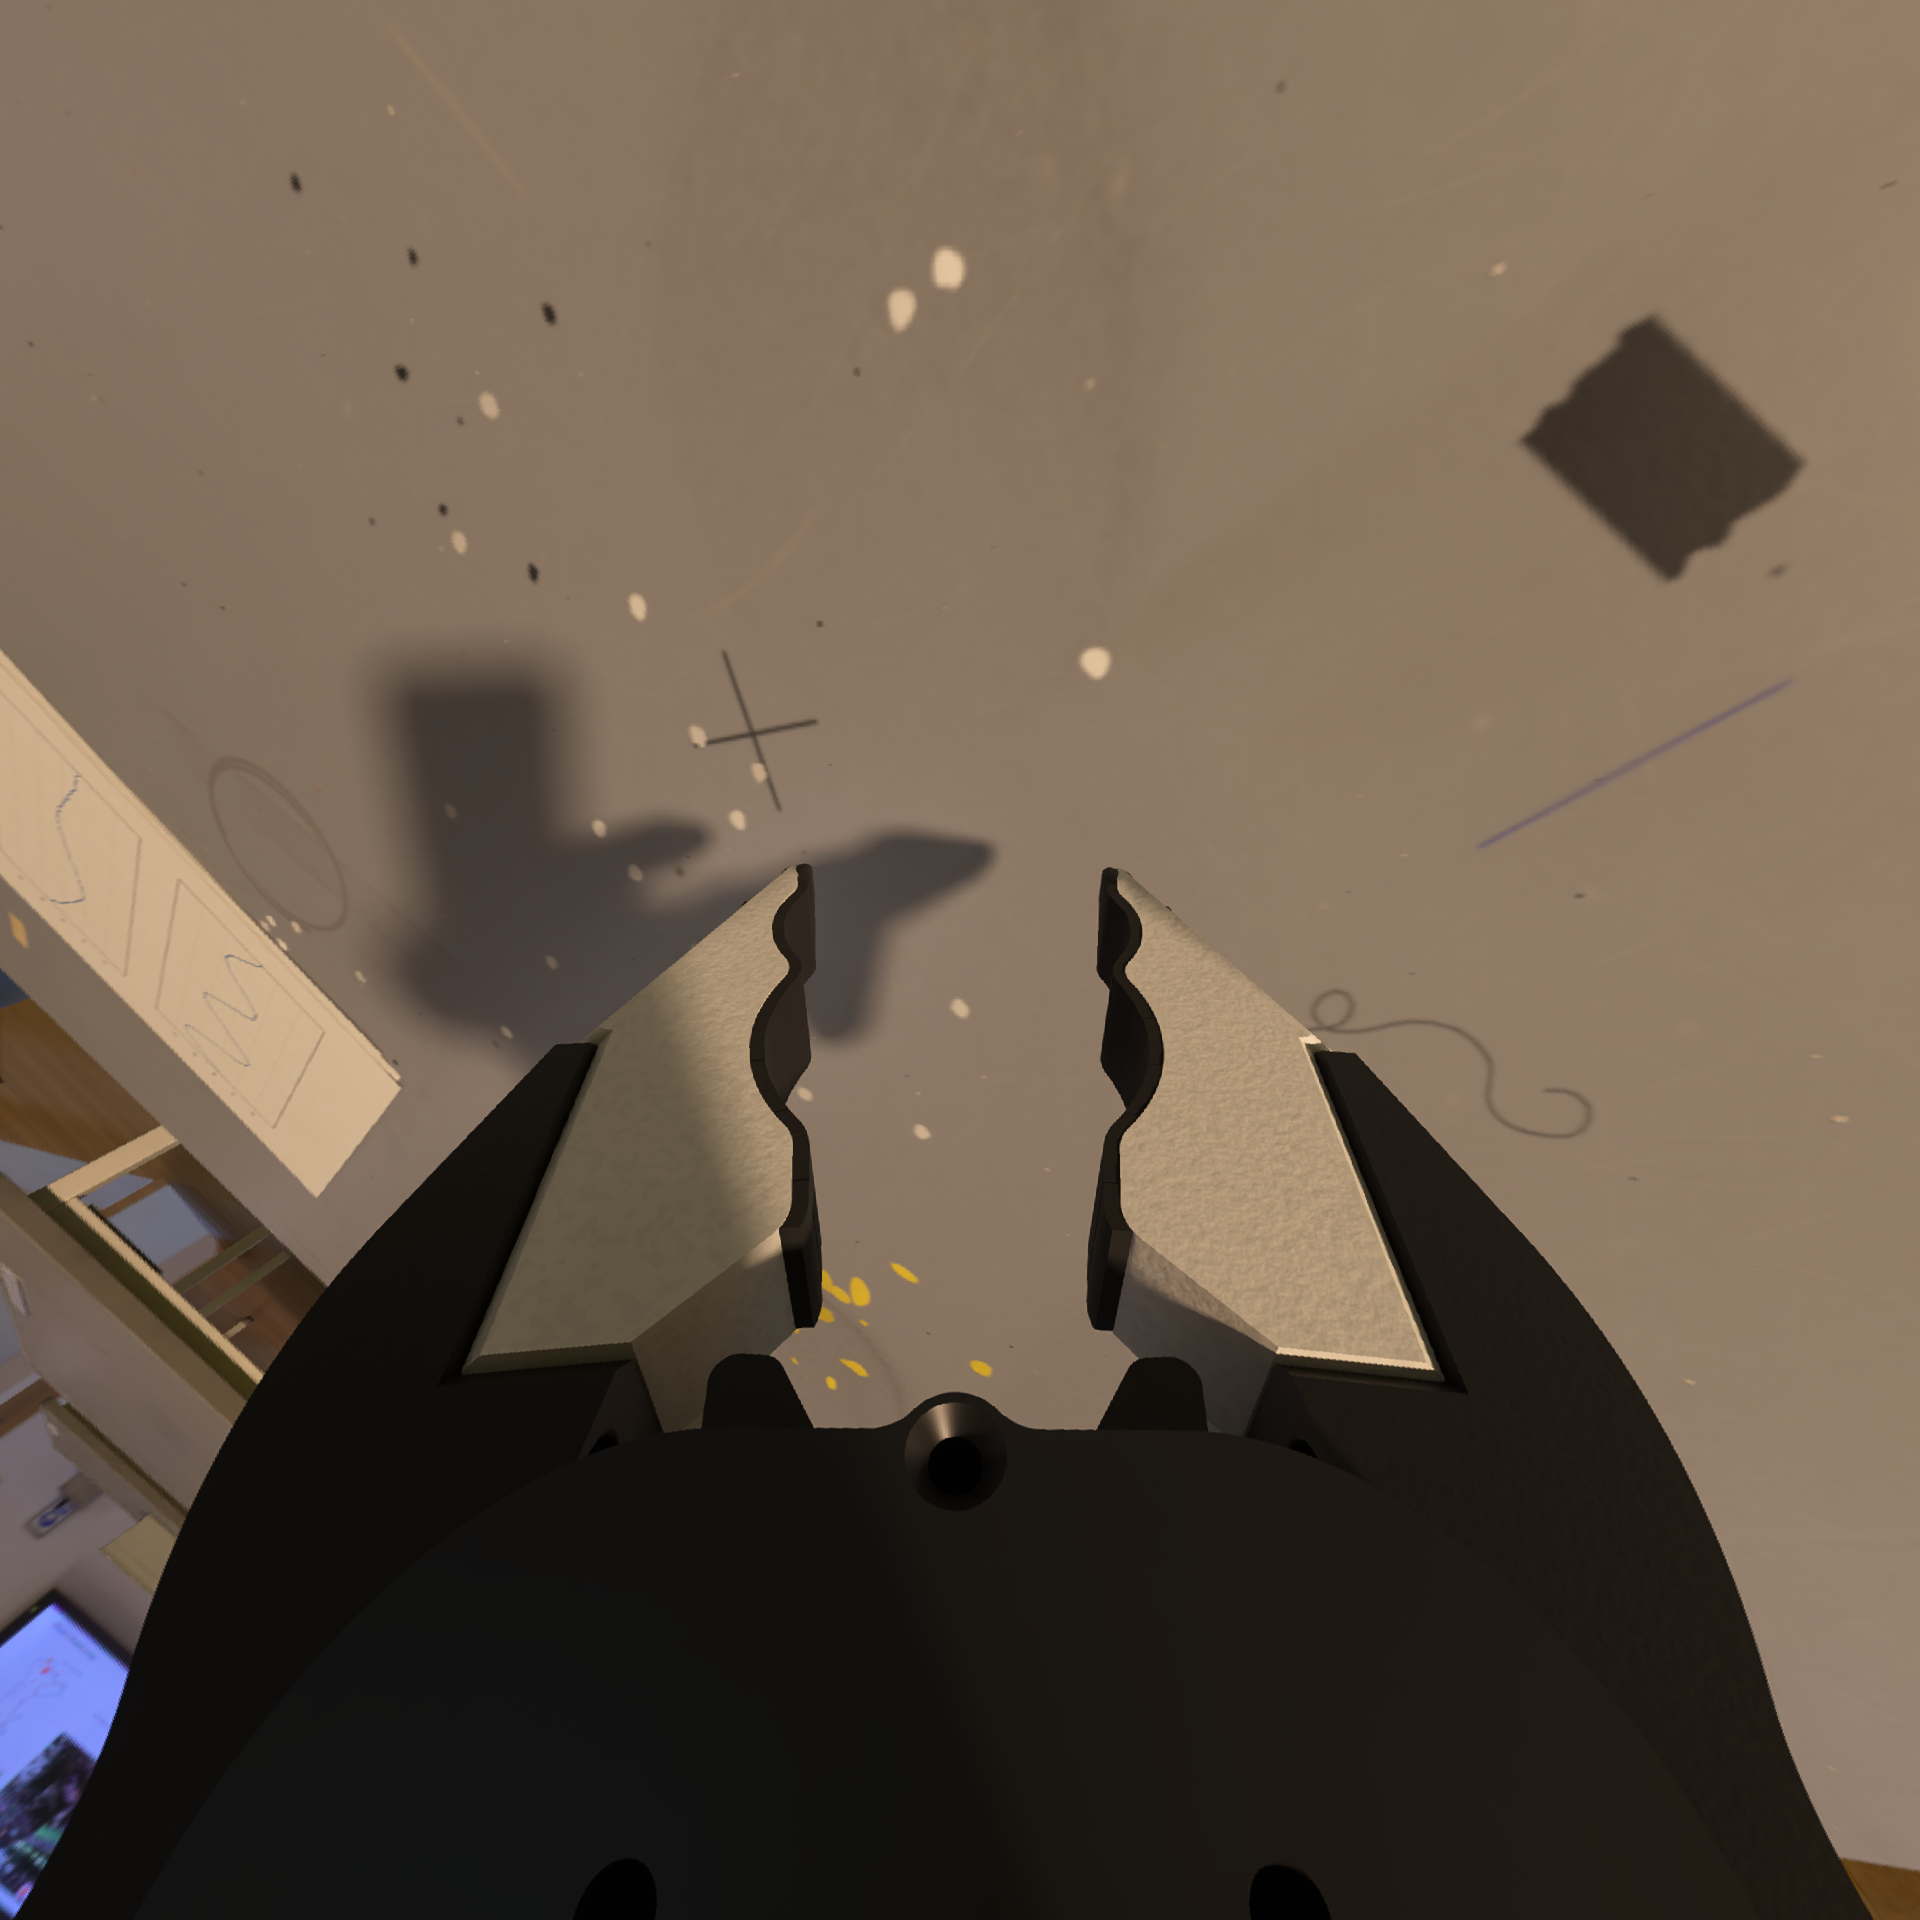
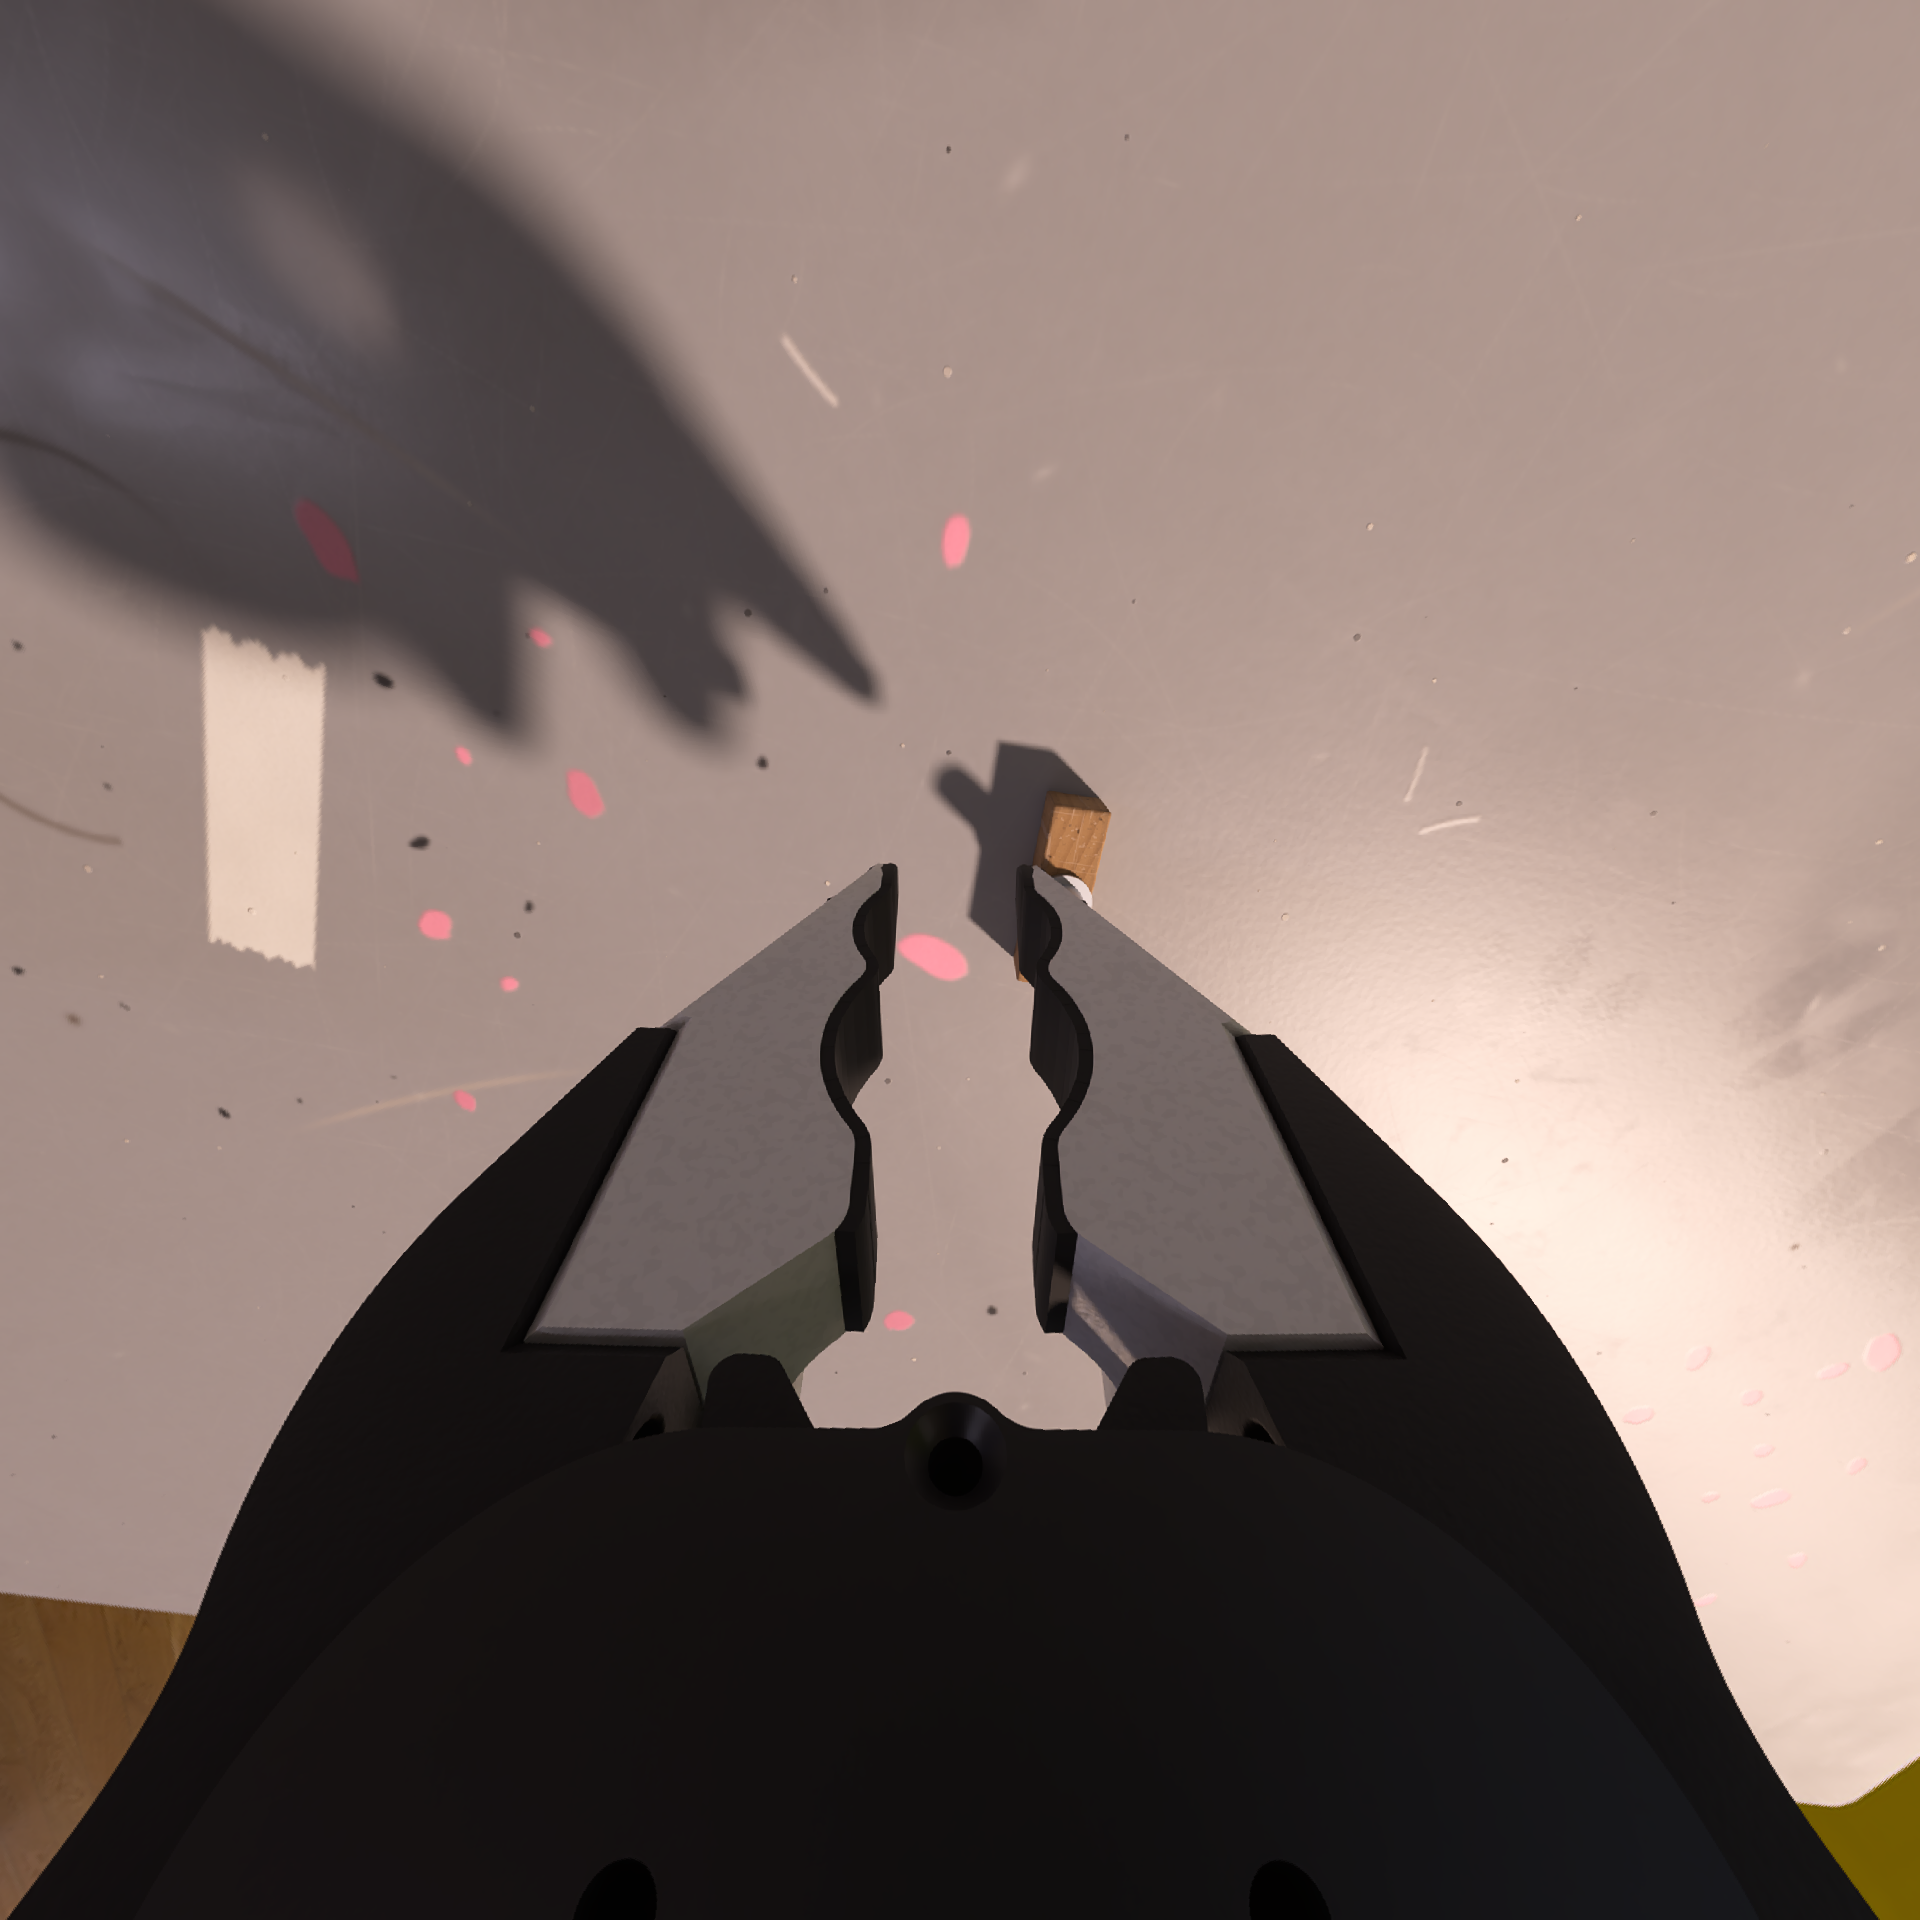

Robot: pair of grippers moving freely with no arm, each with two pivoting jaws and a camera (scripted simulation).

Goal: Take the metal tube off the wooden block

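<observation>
Grey tabletop (image 1: 1247,312) fills most of the left wrist view, speckled with black and cream flecks and a few yellow ones near the gripper's base. A thin pencilled cross (image 1: 758,729) sits just beyond the fingertips, a dark square patch (image 1: 1662,447) lies far off to the upper right, and a looping scribble (image 1: 1455,1070) runs beside the right finger. At the left edge a white sheet with drawn curves (image 1: 187,966) lies along the table's border, with shelving and a lit screen (image 1: 52,1745) below it. The left gripper (image 1: 954,883) is released, its 2 fingers spread wide with only bare table between them, and its shadow falls on the surface ahead. Neither block nor tube shows in this view.

Pale grey tabletop (image 2: 1351,416) in the right wrist view carries pink spots, small dark specks, and a strip of white tape (image 2: 260,800) at the left. A large jagged shadow covers the upper left. The right gripper (image 2: 956,883) is also released, its fingers parted by a narrower gap and holding nothing. The wooden block (image 2: 1075,836) stands on the table just beyond and to the right of the right fingertip, partly hidden by that finger. A small pale piece at the block's near face looks like the end of the metal tube (image 2: 1078,888), though most of it is hidden. Wooden floor shows at the lower left corner.
</observation>
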